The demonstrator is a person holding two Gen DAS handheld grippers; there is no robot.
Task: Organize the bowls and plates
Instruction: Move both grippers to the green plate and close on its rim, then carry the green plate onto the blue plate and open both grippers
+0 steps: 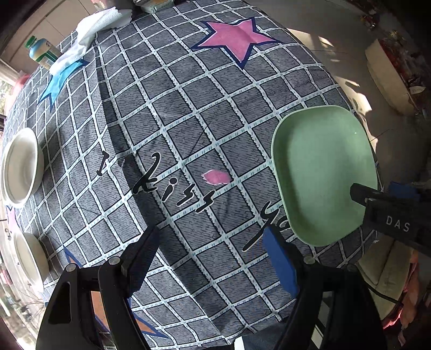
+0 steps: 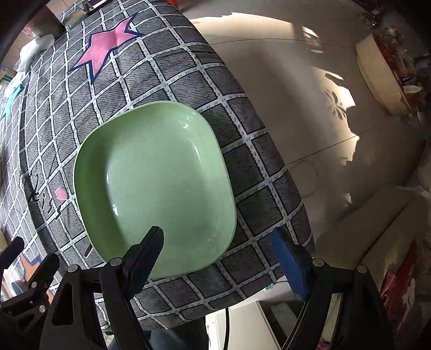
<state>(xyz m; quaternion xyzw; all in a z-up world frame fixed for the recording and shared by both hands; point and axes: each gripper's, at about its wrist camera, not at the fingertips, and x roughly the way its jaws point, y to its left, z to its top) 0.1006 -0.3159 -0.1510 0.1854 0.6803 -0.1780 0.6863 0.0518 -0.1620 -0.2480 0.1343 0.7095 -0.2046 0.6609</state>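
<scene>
A pale green square plate (image 1: 323, 172) (image 2: 156, 185) lies near the right edge of the table with the grey checked cloth (image 1: 188, 107). At that table's left edge sit two white bowls, one (image 1: 21, 167) behind the other (image 1: 29, 258). My left gripper (image 1: 212, 250) hangs open over bare cloth, left of the plate, with nothing between its fingers. My right gripper (image 2: 218, 250) is open above the plate's near corner; its black finger (image 2: 150, 250) overlaps the plate and its blue pad (image 2: 288, 261) stands over cloth. The right gripper's body (image 1: 390, 212) shows over the plate's right rim.
A white towel (image 1: 97, 24) and a green-capped bottle (image 1: 43, 52) sit at the table's far left. The cloth (image 2: 269, 175) drops off just right of the plate, with floor (image 2: 309, 94) and a cream sofa (image 2: 377, 242) beyond. The left gripper's body (image 2: 27, 272) shows at the lower left.
</scene>
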